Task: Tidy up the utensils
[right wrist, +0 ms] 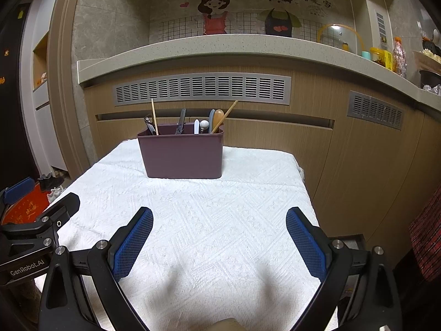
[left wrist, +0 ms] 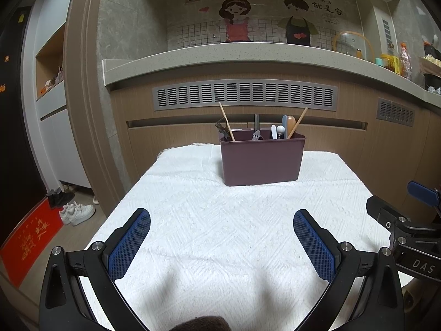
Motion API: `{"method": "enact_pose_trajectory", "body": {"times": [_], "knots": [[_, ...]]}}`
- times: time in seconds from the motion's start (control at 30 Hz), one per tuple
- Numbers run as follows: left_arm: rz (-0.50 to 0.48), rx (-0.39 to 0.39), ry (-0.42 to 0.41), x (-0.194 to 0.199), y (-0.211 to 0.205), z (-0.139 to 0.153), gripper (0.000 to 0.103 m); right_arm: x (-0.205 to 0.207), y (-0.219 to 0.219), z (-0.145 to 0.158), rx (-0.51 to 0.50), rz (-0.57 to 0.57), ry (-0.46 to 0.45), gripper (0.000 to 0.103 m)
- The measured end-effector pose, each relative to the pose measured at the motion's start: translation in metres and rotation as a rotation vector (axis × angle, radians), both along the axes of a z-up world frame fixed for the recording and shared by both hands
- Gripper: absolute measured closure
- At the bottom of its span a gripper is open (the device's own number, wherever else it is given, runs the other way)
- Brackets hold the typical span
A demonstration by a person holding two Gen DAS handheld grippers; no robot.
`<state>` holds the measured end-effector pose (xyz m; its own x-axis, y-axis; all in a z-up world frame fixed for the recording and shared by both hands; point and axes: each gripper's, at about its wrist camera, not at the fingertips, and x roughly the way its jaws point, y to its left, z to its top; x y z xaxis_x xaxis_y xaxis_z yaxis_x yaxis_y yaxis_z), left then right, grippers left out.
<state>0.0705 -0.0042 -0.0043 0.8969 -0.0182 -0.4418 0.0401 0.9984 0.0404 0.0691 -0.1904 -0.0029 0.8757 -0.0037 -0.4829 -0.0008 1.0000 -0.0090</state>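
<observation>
Utensil holder ahead of both your grippers

Your left gripper [left wrist: 222,237] and right gripper [right wrist: 219,234] hang spread wide and empty over the worktop [left wrist: 206,220]; the utensil holder [left wrist: 261,160], already filled, stands well ahead.

1. A table [left wrist: 325,171] is covered all over with a white cloth [left wrist: 220,234] that has a bumpy zigzag pattern.
2. One dark purple box [left wrist: 261,162] stands on the cloth, near the far edge, about in the middle.
3. Spoons and sticks [left wrist: 286,127] stand up inside the box.
4. The cloth hangs a little over the far corners.
</observation>
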Motion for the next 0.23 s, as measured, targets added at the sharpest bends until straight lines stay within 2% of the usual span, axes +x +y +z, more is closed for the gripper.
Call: {"method": "enact_pose_trajectory", "body": {"times": [0.23], "knots": [[-0.003, 0.001, 0.012, 0.0014, 0.002, -0.0019, 0.0, 0.0007, -0.0003, -0.0011, 0.002, -0.002, 0.0, 0.007]]}}
